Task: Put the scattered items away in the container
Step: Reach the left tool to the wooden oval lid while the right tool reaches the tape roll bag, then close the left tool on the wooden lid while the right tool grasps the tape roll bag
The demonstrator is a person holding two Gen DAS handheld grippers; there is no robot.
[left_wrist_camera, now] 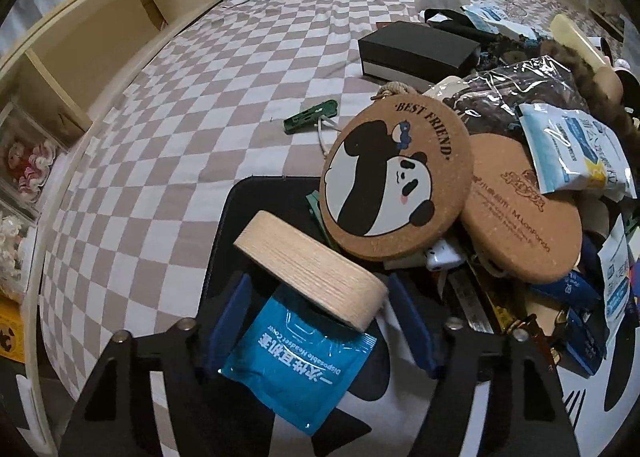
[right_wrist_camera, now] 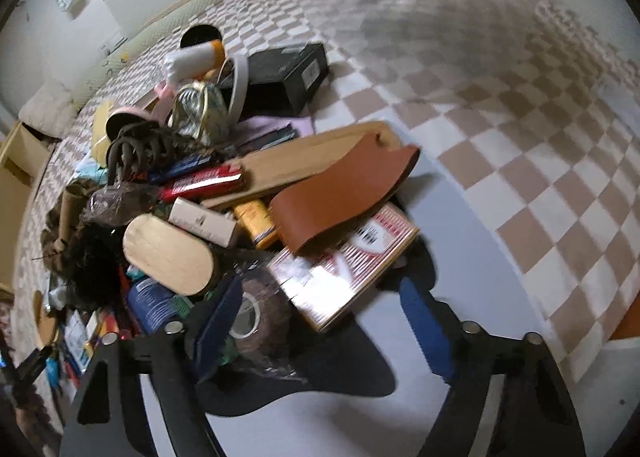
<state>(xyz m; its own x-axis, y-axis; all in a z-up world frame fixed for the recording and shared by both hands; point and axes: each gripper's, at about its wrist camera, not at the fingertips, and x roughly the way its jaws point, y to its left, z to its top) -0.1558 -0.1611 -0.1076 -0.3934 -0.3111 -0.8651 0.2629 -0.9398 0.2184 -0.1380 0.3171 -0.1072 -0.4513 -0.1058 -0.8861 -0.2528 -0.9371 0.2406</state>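
Observation:
My left gripper [left_wrist_camera: 316, 321] is open over a black and white panda-print container [left_wrist_camera: 236, 209]. A light wooden oval block [left_wrist_camera: 310, 271] rests between the blue pads, apart from both, on a blue sachet [left_wrist_camera: 298, 361]. A panda cork coaster [left_wrist_camera: 394, 185] and a second cork coaster [left_wrist_camera: 524, 213] lie on the pile behind. My right gripper [right_wrist_camera: 324, 321] is open over the same pile; a brown tape roll [right_wrist_camera: 256, 317] lies by its left pad, beside a red patterned box [right_wrist_camera: 348, 273] and a brown leather piece [right_wrist_camera: 344, 193].
A green clip [left_wrist_camera: 310, 117] and a black box [left_wrist_camera: 416, 51] lie on the checkered bedspread [left_wrist_camera: 200, 97]. A wooden shelf [left_wrist_camera: 80, 57] runs along the left. A wooden board [right_wrist_camera: 304, 161], a wooden brush [right_wrist_camera: 168, 253], another black box [right_wrist_camera: 288, 73] and several packets show in the right wrist view.

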